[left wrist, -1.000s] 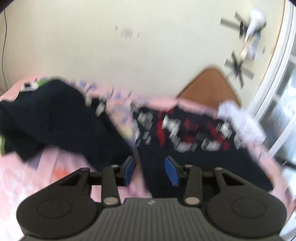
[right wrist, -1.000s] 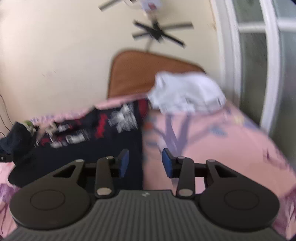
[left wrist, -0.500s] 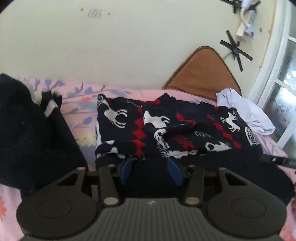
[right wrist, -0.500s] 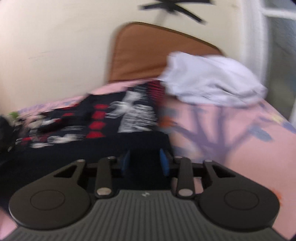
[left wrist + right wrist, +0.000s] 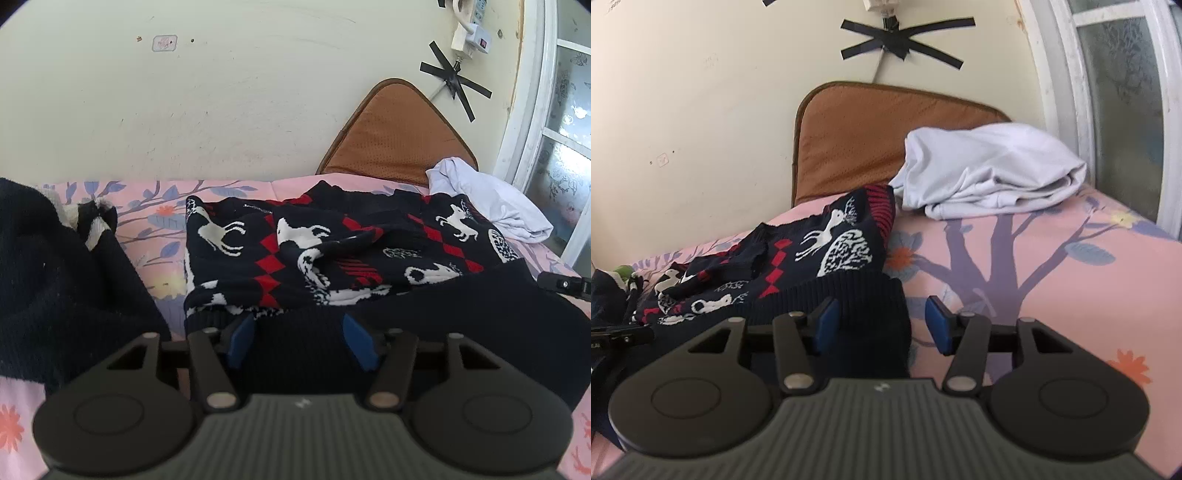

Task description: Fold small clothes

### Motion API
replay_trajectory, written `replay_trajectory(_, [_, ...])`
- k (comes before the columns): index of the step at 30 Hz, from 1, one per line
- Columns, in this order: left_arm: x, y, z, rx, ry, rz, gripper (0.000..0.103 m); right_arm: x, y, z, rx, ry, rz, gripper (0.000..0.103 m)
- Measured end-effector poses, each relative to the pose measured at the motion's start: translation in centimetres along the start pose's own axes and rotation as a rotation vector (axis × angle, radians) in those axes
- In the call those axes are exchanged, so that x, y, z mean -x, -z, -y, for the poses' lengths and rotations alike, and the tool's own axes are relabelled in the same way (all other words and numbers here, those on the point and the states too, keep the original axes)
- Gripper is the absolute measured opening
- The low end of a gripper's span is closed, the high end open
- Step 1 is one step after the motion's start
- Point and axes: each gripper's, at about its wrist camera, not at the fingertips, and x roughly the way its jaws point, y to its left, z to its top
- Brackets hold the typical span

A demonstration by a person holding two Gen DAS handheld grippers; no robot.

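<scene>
Both grippers parted over the hem of a patterned knit sweater on a pink bed.

Left wrist view: the left gripper (image 5: 301, 341) stands wide, the ribbed hem of the navy knit sweater with white deer and red diamonds (image 5: 332, 251) lying between its blue pads; a black knitted garment (image 5: 55, 295) lies to the left on the pink floral bedsheet (image 5: 147, 206). Right wrist view: the right gripper (image 5: 882, 325) is wide too, the sweater's (image 5: 831, 251) hem corner beside its left pad, with a crumpled white garment (image 5: 990, 173) against the brown cushion (image 5: 857, 136).
</scene>
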Motion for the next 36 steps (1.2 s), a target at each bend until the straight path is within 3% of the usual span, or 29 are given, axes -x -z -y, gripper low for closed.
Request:
replay_trajectory(8, [0.0,0.0,0.1,-0.013,0.002,-0.004,0.06,0.8,0.1,0.2,-0.01,0.046,0.052,0.055])
replay_trajectory(18, [0.0,0.1,0.1,-0.017,0.005,-0.007,0.061,0.2,-0.1,0.7,-0.05,0.078,0.02,0.055])
replay_trajectory(23, [0.1,0.1,0.1,-0.02,0.01,-0.008,0.063,0.5,-0.2,0.3,-0.048,0.137,0.028,0.056])
replay_trajectory(30, [0.1,0.1,0.1,-0.029,0.009,-0.015,0.065,2.2,-0.3,-3.3,0.016,0.028,0.044,0.056])
replay_trajectory(34, [0.1,0.1,0.2,-0.03,0.01,-0.016,0.066,1.4,0.1,-4.8,0.042,-0.053,-0.019,0.056])
replay_trajectory(36, [0.1,0.1,0.2,-0.031,0.012,-0.018,0.066,0.7,0.6,-5.0,0.057,-0.05,-0.047,0.056])
